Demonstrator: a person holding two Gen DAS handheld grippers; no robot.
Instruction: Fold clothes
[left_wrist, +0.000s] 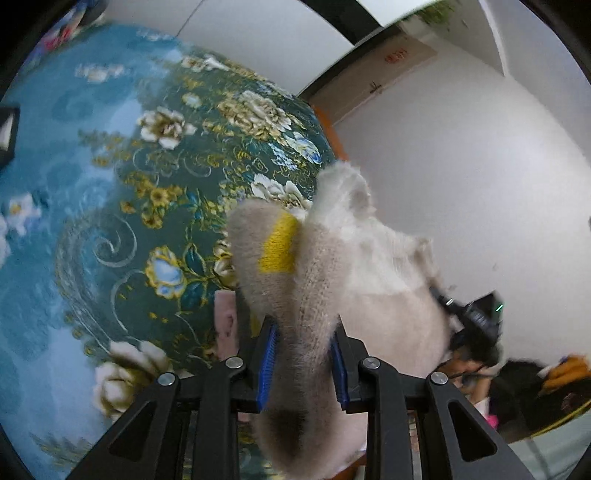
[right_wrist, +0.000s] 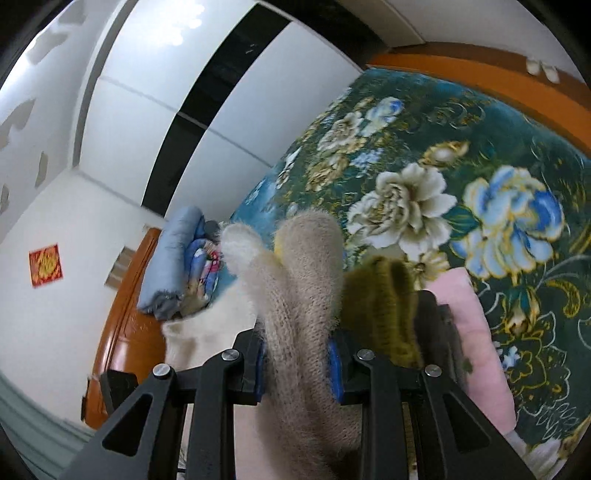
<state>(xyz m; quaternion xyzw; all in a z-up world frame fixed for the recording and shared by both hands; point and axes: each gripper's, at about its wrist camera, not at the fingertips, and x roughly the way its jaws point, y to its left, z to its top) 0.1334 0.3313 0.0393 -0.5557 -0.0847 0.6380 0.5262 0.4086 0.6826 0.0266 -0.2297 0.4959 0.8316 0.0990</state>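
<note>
A bed (left_wrist: 122, 177) covered in a dark teal spread with large cream, gold and blue flowers fills most of both views, and everything here is placed against it. Beyond the bed's far side stand white walls and an orange wooden frame (right_wrist: 480, 79). Above the bed, lifted clear of the spread, you hold a fuzzy beige and cream sweater (left_wrist: 314, 266) with a yellow knitted patch. Your left gripper (left_wrist: 303, 365) is clamped on one bunched fold of the sweater, its blue pads (left_wrist: 266, 365) pressing the knit from both sides. Your right gripper (right_wrist: 299, 363) is clamped the same way on another fold of the sweater, with an olive-green ribbed section (right_wrist: 384, 306) hanging just beside it. On the bed under the sweater lies a pale pink cloth (right_wrist: 476, 314). At the bed's far end sits a folded blue bundle (right_wrist: 173, 269), possibly bedding; blur makes it hard to tell.
</note>
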